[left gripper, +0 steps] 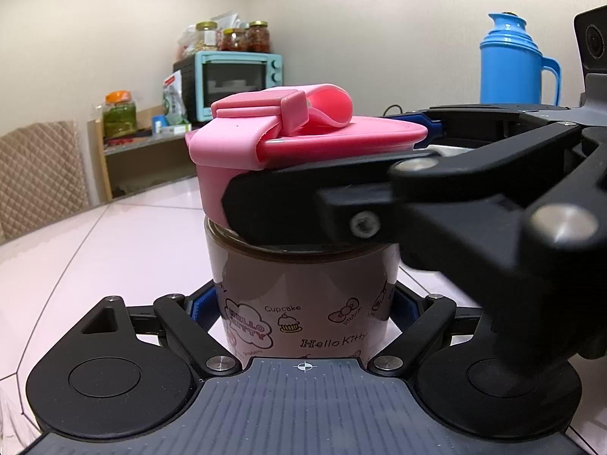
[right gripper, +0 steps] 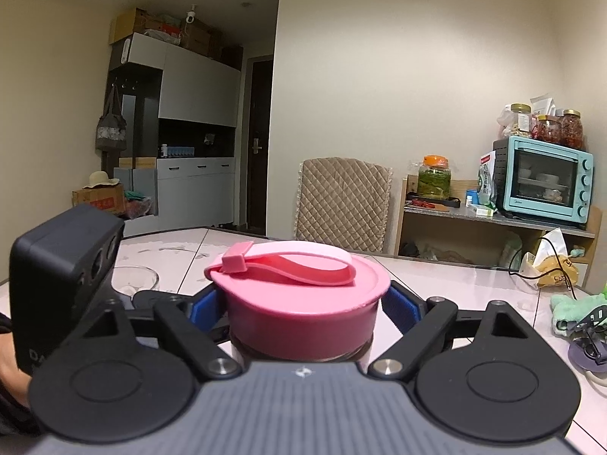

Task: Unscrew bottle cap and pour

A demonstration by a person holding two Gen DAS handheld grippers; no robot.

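A Hello Kitty bottle (left gripper: 303,303) with brown liquid stands upright on the pale table. Its pink cap (left gripper: 265,140) with a strap loop sits on the neck. My left gripper (left gripper: 303,303) is shut on the bottle's body, blue pads at both sides. My right gripper (right gripper: 303,303) is shut on the pink cap (right gripper: 303,303), blue pads pressing its left and right sides. In the left wrist view the right gripper's black fingers (left gripper: 303,197) reach in from the right around the cap.
A clear glass bowl (right gripper: 132,280) stands on the table at the left. A blue thermos jug (left gripper: 516,60) stands at the right. A green cloth (right gripper: 569,311), a bag and a cable lie at the right. A padded chair (right gripper: 341,197) and a shelf with a teal oven (right gripper: 546,182) are behind.
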